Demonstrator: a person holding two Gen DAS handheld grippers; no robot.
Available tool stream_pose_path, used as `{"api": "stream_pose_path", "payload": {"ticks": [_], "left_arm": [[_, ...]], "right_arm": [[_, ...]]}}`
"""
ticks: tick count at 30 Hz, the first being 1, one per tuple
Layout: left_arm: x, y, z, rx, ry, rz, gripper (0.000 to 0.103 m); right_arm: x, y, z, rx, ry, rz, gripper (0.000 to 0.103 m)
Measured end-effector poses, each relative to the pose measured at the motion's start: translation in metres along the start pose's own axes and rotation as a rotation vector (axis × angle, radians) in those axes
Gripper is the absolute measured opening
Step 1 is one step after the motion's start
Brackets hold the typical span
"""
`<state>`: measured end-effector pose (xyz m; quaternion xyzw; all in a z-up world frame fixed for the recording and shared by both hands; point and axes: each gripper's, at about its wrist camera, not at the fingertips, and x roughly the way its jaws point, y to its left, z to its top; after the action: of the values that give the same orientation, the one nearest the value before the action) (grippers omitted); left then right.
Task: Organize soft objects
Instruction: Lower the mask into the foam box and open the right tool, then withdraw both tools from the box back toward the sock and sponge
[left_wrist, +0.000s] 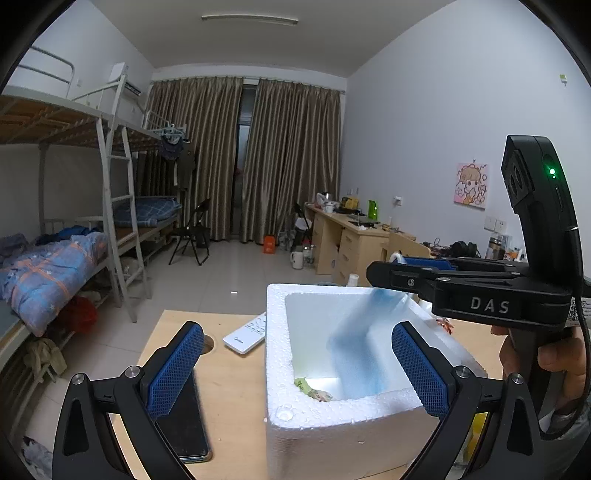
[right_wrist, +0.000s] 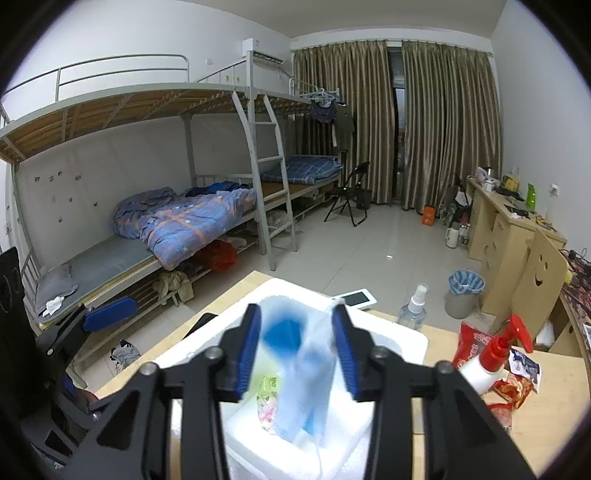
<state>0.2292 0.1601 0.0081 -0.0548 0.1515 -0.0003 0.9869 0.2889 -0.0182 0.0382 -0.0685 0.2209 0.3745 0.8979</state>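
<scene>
Right tongs (right_wrist: 295, 354) stood open above the foam box (left_wrist: 314, 417), blurred blue bag (right_wrist: 306, 384) between; left tongs (left_wrist: 299, 373) were wide open, empty.

Open top on the white foam box (left_wrist: 343, 413), but a blurry blue bag (right_wrist: 306, 384) filling the middle, between the wide-apart pads of the right gripper (right_wrist: 297, 354). A small green packet (left_wrist: 314, 389) low in the box's near corner. Left gripper (left_wrist: 295, 373) spread wide over the near wall. Left of the box, a phone (left_wrist: 184, 432) and a white remote (left_wrist: 245, 334) on the tabletop. Right of the box, a spray bottle (right_wrist: 413, 310), a red pump bottle (right_wrist: 495, 354) and red snack bags (right_wrist: 513, 387) crowding the tabletop's right edge.
</scene>
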Motion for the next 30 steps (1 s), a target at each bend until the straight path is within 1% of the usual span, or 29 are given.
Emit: {"api": "stream_pose_path", "payload": {"ticks": [2, 7, 11, 19, 21, 23, 27, 29, 30], "left_arm": [[0.000, 0.000, 0.000, 0.001, 0.001, -0.001, 0.102], [0.000, 0.001, 0.000, 0.004, 0.008, -0.005, 0.102], [0.000, 0.002, 0.001, 0.004, 0.010, -0.003, 0.102], [0.000, 0.003, 0.001, 0.011, 0.012, -0.006, 0.102], [-0.001, 0.002, 0.001, 0.015, 0.013, -0.009, 0.102], [-0.001, 0.000, 0.001, 0.023, 0.017, -0.011, 0.102], [-0.009, -0.003, 0.004, 0.028, -0.004, -0.015, 0.102], [-0.014, -0.004, 0.007, 0.036, -0.010, 0.007, 0.102], [-0.015, -0.004, 0.008, 0.037, -0.011, 0.010, 0.102]], "right_arm": [[-0.001, -0.002, 0.001, 0.010, -0.009, 0.004, 0.059], [-0.008, -0.003, 0.003, 0.018, -0.030, 0.002, 0.060], [-0.013, -0.006, 0.005, 0.027, -0.046, -0.001, 0.065], [-0.027, -0.004, 0.009, 0.013, -0.087, -0.014, 0.067], [-0.030, -0.005, 0.010, 0.015, -0.097, -0.016, 0.072], [-0.034, -0.006, 0.012, 0.020, -0.110, -0.023, 0.081], [-0.048, -0.003, 0.017, 0.013, -0.130, -0.047, 0.086], [-0.060, 0.001, 0.019, 0.003, -0.150, -0.067, 0.096], [-0.066, 0.003, 0.020, -0.003, -0.162, -0.077, 0.099]]}}
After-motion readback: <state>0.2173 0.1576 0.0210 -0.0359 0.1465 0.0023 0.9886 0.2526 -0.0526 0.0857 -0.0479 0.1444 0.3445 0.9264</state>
